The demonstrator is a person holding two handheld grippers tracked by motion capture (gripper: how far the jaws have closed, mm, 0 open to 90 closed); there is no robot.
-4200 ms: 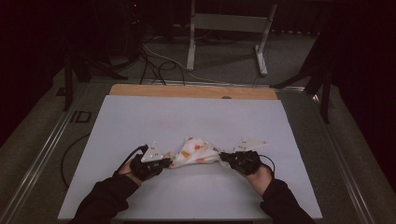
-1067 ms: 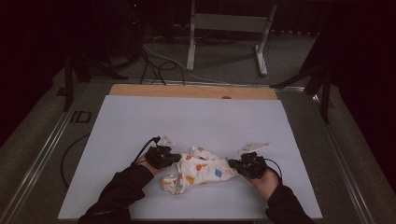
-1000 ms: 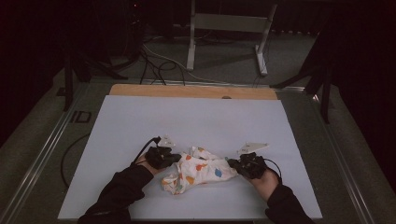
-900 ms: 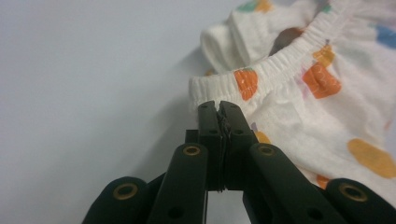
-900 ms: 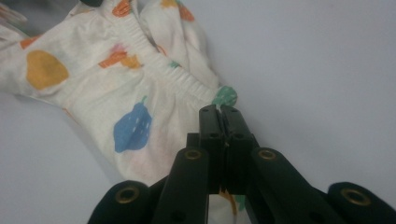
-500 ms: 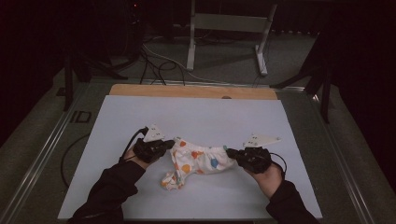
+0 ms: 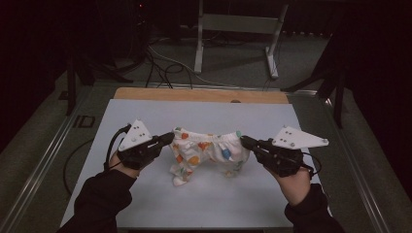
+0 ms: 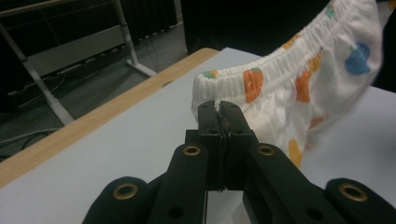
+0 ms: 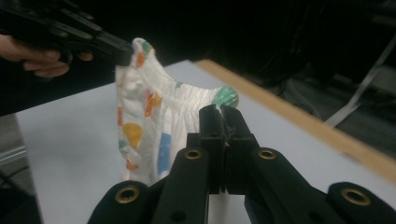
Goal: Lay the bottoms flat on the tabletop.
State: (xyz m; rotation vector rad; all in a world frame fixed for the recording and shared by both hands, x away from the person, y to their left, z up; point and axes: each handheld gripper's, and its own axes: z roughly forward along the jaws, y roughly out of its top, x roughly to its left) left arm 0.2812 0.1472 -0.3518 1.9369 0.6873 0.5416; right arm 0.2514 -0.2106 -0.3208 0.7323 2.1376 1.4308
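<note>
Both of my claws are clamped on the waistband of the baby pants [image 7: 206, 153]: left gripper [image 7: 167, 140] pinching one end, right gripper [image 7: 244, 141] the other. Between them the garment hangs stretched above the white table [image 7: 204, 116], legs dangling, with the wooden edge [image 7: 199, 94] beyond.

Two dark-sleeved forearms come in from below, each hand wrapped around black two-jaw tongs topped by a grey three-cornered plate. The left tongs [image 7: 167, 139] and right tongs [image 7: 244, 141] point inward at each other — jaws pressed together on both, held at matching height.
</note>
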